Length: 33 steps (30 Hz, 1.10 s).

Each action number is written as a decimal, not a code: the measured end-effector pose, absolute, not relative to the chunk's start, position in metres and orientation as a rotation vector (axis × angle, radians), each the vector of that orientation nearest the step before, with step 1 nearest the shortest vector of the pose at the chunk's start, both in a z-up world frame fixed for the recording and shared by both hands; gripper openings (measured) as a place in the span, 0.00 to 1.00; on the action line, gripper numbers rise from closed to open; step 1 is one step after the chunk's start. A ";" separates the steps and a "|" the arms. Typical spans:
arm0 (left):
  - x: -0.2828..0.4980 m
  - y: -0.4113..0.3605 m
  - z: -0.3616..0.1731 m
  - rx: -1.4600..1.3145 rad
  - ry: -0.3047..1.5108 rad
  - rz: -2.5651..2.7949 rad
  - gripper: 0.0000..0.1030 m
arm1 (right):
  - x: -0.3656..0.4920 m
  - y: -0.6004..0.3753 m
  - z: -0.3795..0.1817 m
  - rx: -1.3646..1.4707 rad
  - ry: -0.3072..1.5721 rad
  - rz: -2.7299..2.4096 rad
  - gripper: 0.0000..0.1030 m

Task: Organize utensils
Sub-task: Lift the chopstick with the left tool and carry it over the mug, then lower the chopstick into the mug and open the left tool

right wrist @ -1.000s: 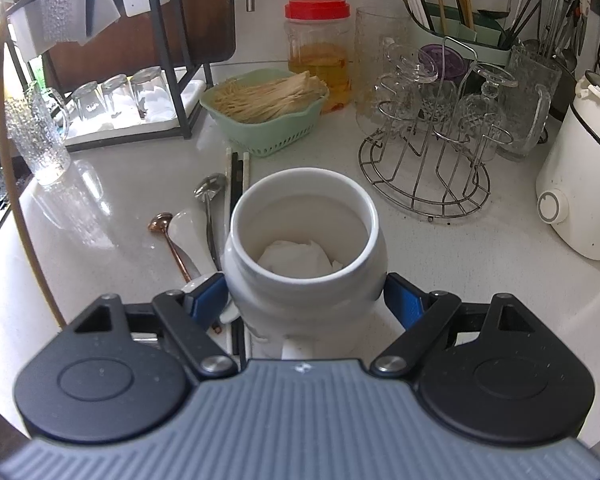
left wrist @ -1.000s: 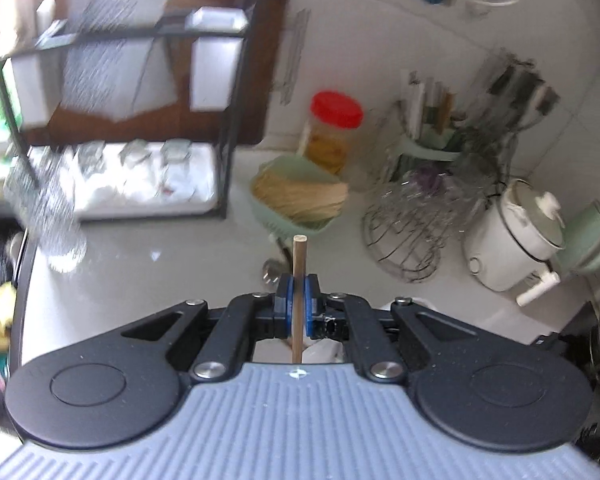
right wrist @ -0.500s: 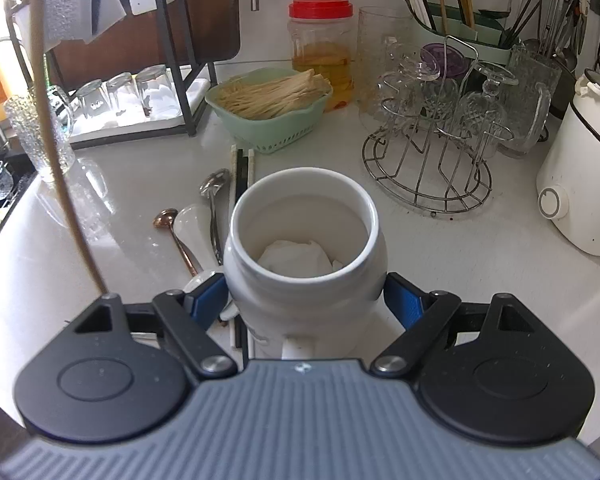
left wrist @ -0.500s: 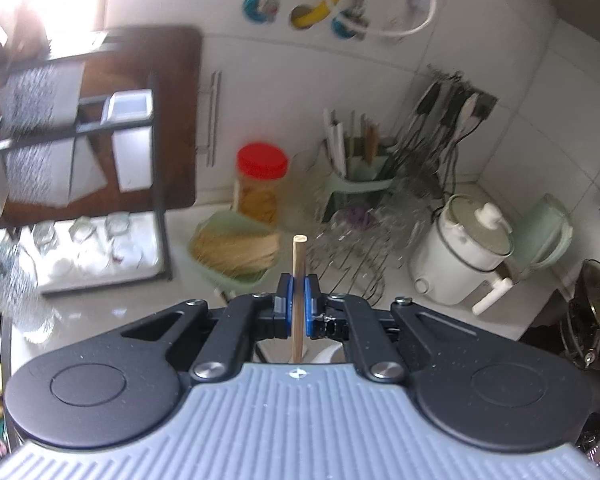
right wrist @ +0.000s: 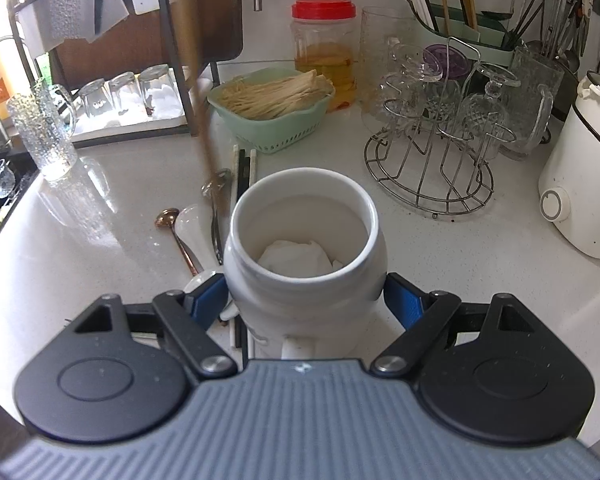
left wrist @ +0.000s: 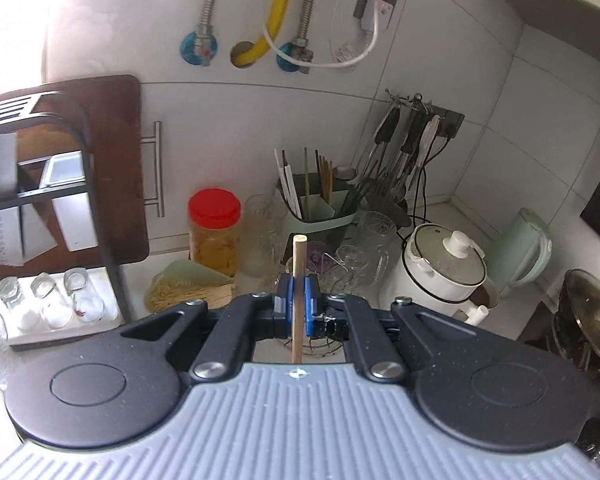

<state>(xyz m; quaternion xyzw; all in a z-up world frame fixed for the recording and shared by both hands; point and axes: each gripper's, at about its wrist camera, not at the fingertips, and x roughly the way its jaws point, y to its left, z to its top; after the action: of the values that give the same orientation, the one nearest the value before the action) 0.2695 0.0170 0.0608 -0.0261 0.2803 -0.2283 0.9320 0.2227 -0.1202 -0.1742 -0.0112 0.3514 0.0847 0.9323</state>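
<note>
A glossy white speckled desk meets a white tiled wall. The right gripper has its fingers clamped on a smooth, round white ceramic jar standing mid-desk, with crumpled paper inside. At the jar's nine o'clock lie metal spoons and flat chopsticks. The left gripper pinches a round wooden stick upright.

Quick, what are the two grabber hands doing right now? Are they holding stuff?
Left gripper: shut on a wooden stick.
Right gripper: shut on the white ceramic jar, on the counter.
</note>
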 end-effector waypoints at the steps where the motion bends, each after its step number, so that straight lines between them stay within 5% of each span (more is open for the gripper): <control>1: 0.272 0.014 0.058 -0.049 0.568 -0.470 0.06 | 0.222 -0.120 -0.174 -0.023 0.717 0.174 0.85; 10: 0.295 -0.009 0.017 0.005 0.598 -0.470 0.06 | 0.223 -0.120 -0.175 -0.023 0.704 0.177 0.85; 18: 0.309 -0.011 -0.016 0.004 0.814 -0.480 0.06 | 0.227 -0.118 -0.175 -0.025 0.697 0.179 0.85; 33: 0.332 -0.026 -0.016 0.134 1.065 -0.565 0.06 | 0.231 -0.118 -0.175 -0.036 0.688 0.199 0.85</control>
<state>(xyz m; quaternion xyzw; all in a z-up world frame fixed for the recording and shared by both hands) 0.3322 -0.0259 -0.0163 0.0630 0.5003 -0.2656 0.8217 0.2312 -0.1185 -0.1745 -0.0174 0.3367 0.0972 0.9364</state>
